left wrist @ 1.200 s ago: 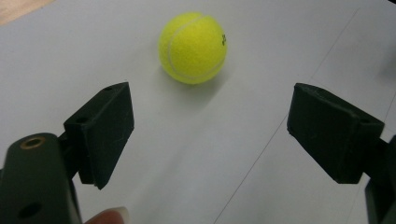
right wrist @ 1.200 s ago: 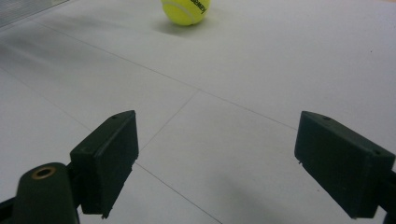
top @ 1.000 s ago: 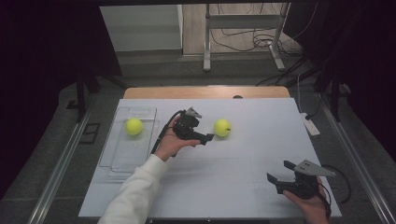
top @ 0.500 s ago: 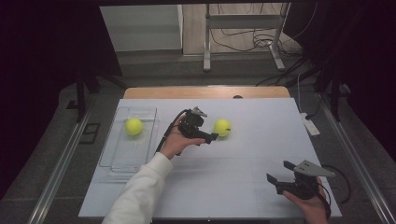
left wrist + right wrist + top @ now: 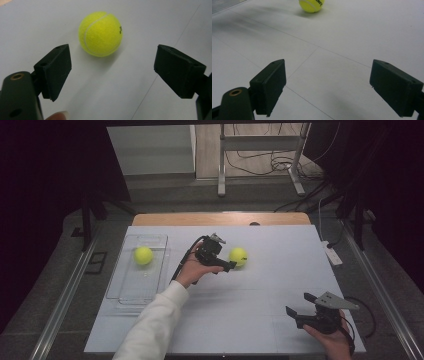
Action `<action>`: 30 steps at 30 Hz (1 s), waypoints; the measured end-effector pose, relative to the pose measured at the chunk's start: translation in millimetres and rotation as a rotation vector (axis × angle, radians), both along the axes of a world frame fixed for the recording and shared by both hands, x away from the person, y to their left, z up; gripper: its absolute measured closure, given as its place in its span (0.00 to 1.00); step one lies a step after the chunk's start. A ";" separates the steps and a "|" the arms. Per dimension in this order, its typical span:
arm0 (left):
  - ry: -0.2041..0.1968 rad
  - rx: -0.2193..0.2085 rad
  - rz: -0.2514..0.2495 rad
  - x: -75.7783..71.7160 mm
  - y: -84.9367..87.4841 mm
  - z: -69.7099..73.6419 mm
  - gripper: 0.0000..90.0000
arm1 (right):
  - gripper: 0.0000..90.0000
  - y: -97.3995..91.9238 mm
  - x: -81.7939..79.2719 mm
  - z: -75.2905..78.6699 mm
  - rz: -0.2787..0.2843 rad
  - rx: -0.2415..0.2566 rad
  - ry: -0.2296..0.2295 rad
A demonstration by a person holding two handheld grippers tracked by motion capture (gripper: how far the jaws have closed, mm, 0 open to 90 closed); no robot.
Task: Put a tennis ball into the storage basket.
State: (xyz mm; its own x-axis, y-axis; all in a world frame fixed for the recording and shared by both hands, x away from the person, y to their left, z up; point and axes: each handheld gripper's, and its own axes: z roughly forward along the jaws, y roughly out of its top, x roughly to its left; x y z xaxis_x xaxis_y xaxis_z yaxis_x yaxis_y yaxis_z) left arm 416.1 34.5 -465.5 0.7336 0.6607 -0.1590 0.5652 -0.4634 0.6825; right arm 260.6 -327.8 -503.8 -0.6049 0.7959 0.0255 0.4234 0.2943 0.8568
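Observation:
A yellow tennis ball [image 5: 238,256] lies on the white table top near its middle. My left gripper [image 5: 226,265] is just left of it, jaws open and pointing at it. In the left gripper view the ball [image 5: 100,33] sits a little beyond the open left gripper [image 5: 112,72], with nothing between the pads. A second tennis ball [image 5: 143,255] rests inside a clear plastic tray [image 5: 125,295] at the left. My right gripper [image 5: 299,308] hovers open near the front right corner. In the right gripper view the right gripper [image 5: 327,87] is empty, and the ball [image 5: 311,5] shows far off.
A white power strip [image 5: 331,254] lies at the table's right edge. A strip of wood [image 5: 220,218] runs along the far edge. A black cable [image 5: 182,262] trails from the left gripper. Thin seam lines [image 5: 307,60] cross the white surface.
My left gripper has edged slightly toward the ball on the table. The ball, the tray and my right gripper have stayed where they were.

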 end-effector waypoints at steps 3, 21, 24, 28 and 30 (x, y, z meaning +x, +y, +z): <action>0.007 0.001 0.001 3.0 -2.4 -2.1 0.17 | 0.16 -0.3 0.3 -0.3 -0.002 0.001 0.002; 0.016 0.010 -0.002 13.5 -15.0 -6.3 0.17 | 0.16 -1.3 -0.5 -0.8 -0.002 0.003 0.004; 0.020 0.010 -0.001 14.6 -17.1 -7.8 0.16 | 0.16 -1.9 -0.7 -0.6 -0.004 0.002 0.004; 0.022 0.015 0.002 16.6 -19.0 -9.1 0.17 | 0.16 -1.6 -1.4 -0.2 -0.003 0.003 0.002; 0.025 0.016 0.000 16.9 -19.0 -9.5 0.16 | 0.16 -1.6 -1.5 -0.1 -0.003 0.003 0.001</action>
